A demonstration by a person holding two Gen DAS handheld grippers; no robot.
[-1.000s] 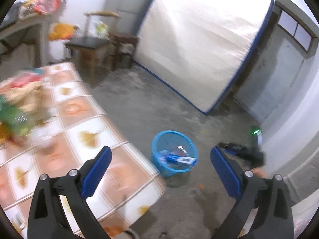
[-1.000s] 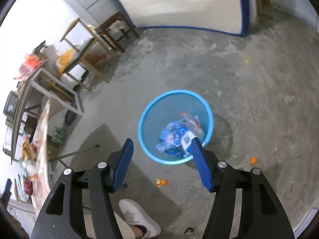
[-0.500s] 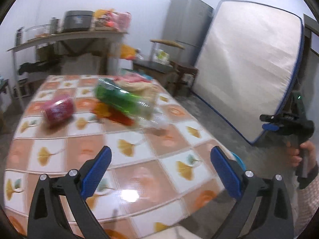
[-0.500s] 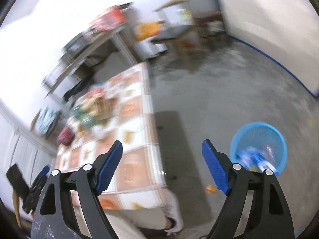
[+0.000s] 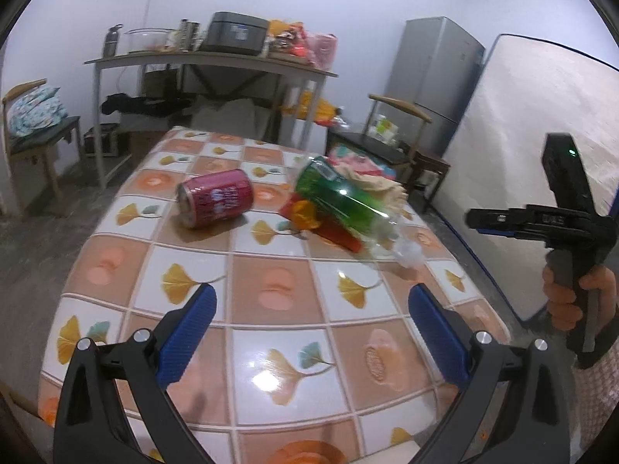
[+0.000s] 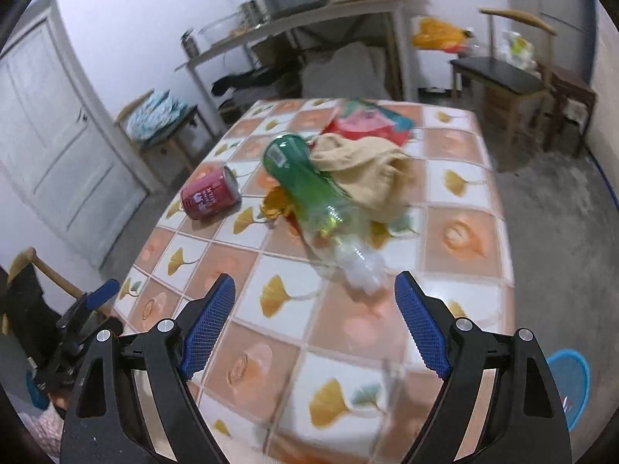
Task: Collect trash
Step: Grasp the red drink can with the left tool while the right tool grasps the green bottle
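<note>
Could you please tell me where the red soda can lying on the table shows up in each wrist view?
Left wrist view: the red soda can lies on its side left of centre, to the left of the green bottle.
Right wrist view: the can lies at left of centre, again left of the bottle.
Shared landmark: the green bottle on the tiled table.

Blue bin (image 6: 572,382) half hidden behind right hand-held gripper (image 6: 314,324)

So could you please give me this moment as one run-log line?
left gripper: open, empty | right gripper: open, empty | green bottle, red can: lying on table
</note>
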